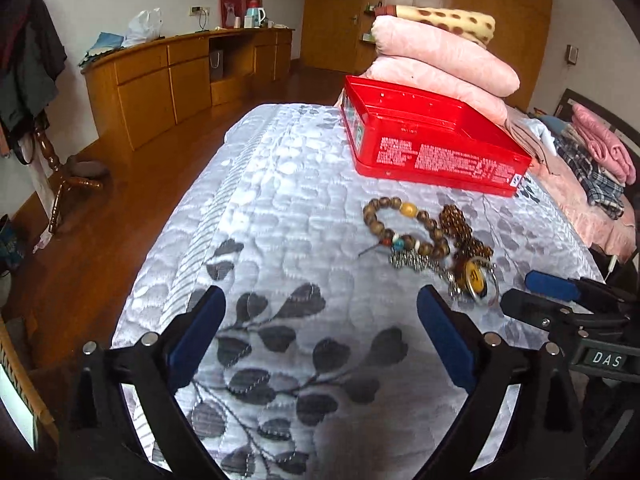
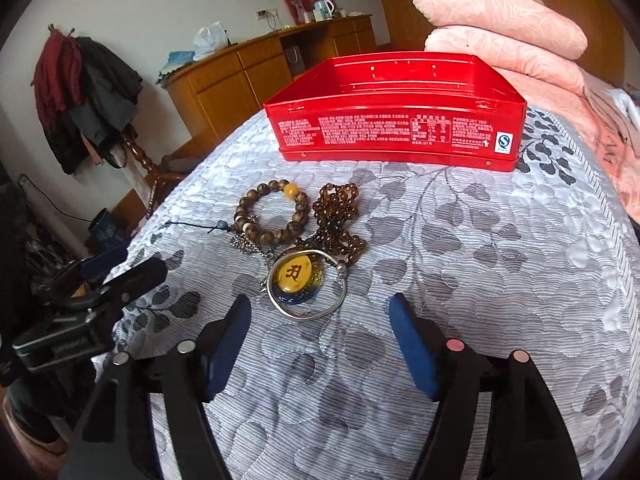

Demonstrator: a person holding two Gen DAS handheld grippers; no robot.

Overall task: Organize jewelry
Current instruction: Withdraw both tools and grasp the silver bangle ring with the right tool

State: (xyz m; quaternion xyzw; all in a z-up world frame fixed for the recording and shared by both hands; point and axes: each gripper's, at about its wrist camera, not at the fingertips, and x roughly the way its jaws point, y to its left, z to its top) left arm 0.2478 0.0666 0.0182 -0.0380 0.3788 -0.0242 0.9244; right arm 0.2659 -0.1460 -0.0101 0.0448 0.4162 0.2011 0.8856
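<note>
Both the left gripper point(image 1: 320, 300) and right gripper point(image 2: 320, 312) are held wide and empty above the quilt point(image 2: 480, 280), near the jewelry pile point(image 2: 298, 240).

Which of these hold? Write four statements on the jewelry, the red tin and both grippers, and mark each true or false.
1. The open red metal tin holds the wooden bead bracelet. False: the bracelet lies on the quilted bedspread in front of the tin.
2. The yellow oval pendant lies inside a silver bangle. True.
3. The right gripper grips the pendant. False: it is open and empty.
4. The left gripper is open and empty. True.
</note>
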